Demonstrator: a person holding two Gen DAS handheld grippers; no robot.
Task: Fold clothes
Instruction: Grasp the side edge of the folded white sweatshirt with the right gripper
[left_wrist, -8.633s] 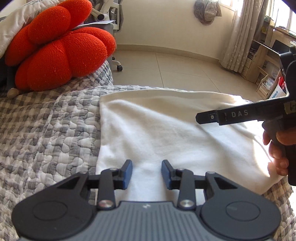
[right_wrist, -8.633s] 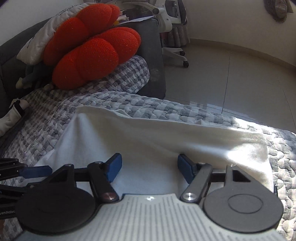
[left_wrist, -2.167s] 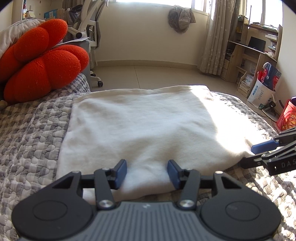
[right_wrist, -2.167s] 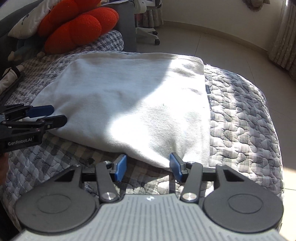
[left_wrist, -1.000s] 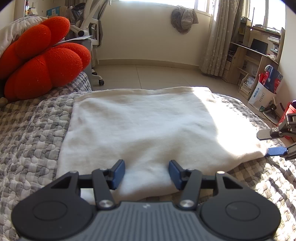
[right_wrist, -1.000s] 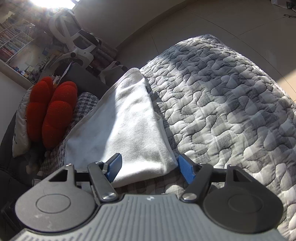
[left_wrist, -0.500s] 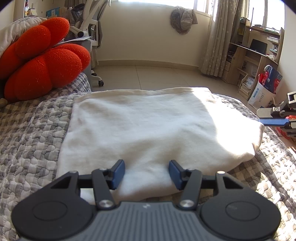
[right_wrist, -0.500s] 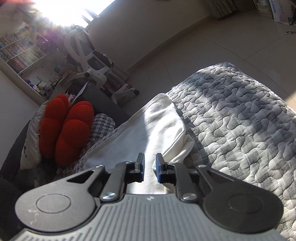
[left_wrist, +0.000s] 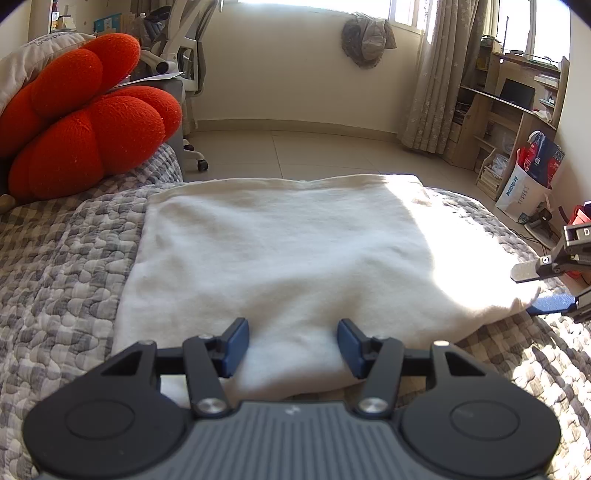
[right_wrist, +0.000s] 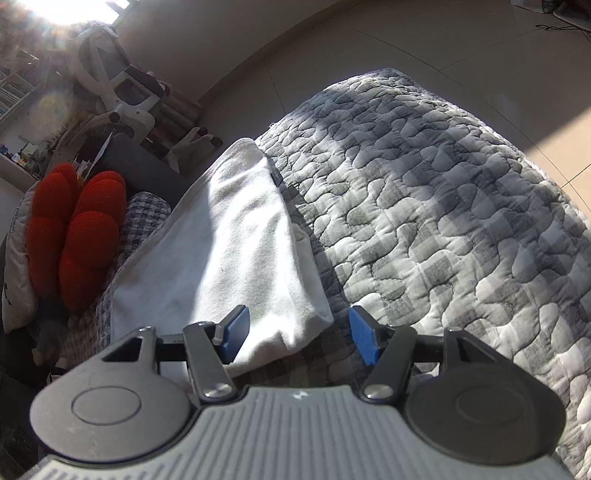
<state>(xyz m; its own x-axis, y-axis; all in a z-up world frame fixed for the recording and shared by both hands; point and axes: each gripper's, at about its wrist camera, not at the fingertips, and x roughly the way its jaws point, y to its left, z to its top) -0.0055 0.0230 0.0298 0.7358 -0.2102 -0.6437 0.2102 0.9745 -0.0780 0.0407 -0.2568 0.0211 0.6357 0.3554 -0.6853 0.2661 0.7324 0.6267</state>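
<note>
A white folded cloth lies flat on the grey quilted bedspread. My left gripper stands open at the cloth's near edge; the edge lies between its blue pads, which do not pinch it. At the right edge of the left wrist view, my right gripper sits at the cloth's right corner. In the right wrist view the cloth runs away to the upper left. The right gripper has its jaws opening, and the near corner rests loose between them, touched by neither pad.
A red knotted cushion sits at the bed's far left, also the cushion in the right wrist view. Past the bed's far edge are tiled floor, an office chair, wooden shelves and a bag. Bare quilt spreads right of the cloth.
Half a second ago the right gripper was shut on the cloth's corner and held it raised. Now it is open and the corner lies down. The left gripper has not moved.
</note>
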